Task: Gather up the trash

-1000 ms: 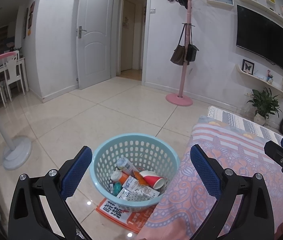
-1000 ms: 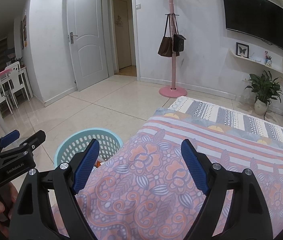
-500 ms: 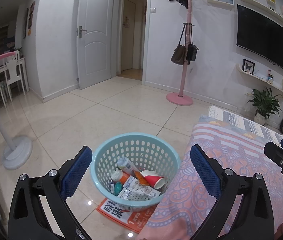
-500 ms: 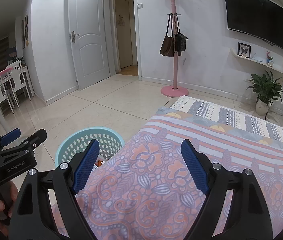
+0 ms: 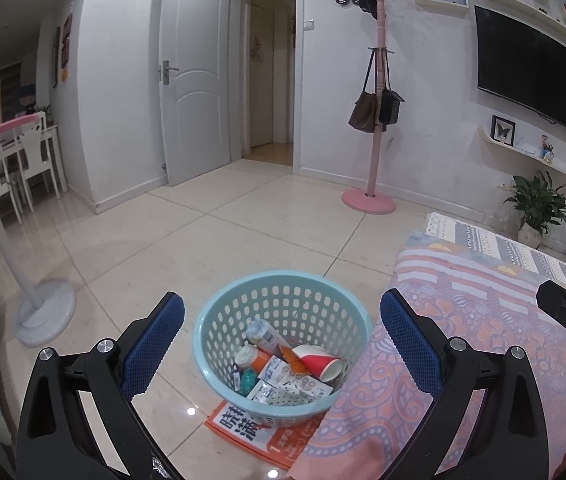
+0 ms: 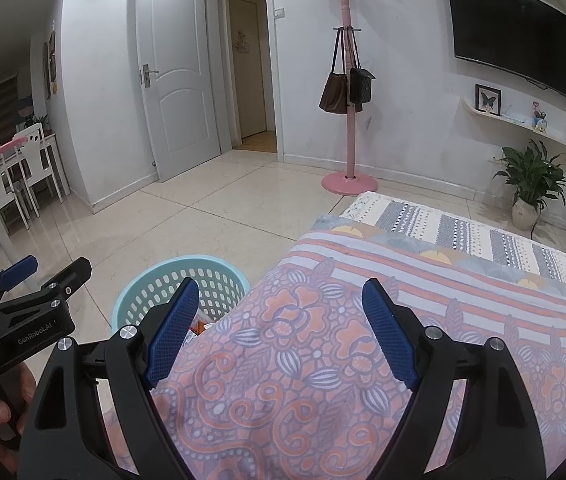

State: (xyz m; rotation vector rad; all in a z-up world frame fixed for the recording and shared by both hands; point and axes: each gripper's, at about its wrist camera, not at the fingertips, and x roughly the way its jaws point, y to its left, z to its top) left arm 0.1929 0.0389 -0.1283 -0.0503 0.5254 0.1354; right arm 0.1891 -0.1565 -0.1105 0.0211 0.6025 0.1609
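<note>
Left tool (image 5: 283,336): jaws spread wide, nothing between them, hanging above the basket.
Right tool (image 6: 279,332): jaws spread wide and empty, poised over the patterned cloth (image 6: 363,360).
Basket (image 5: 219,320): light blue, perforated, on the tiled floor (image 5: 203,248) just beside the cloth's edge, sitting on an orange magazine (image 5: 251,428).
Trash: already in the basket, namely a red paper cup (image 5: 317,362), a bottle (image 5: 263,334), an orange-and-white container (image 5: 251,358) and small cartons (image 5: 295,380).
Done: by my reading, most of the collecting; the cloth and visible floor show no loose litter.
Left: possibly nothing; areas outside both views cannot be judged.
</note>
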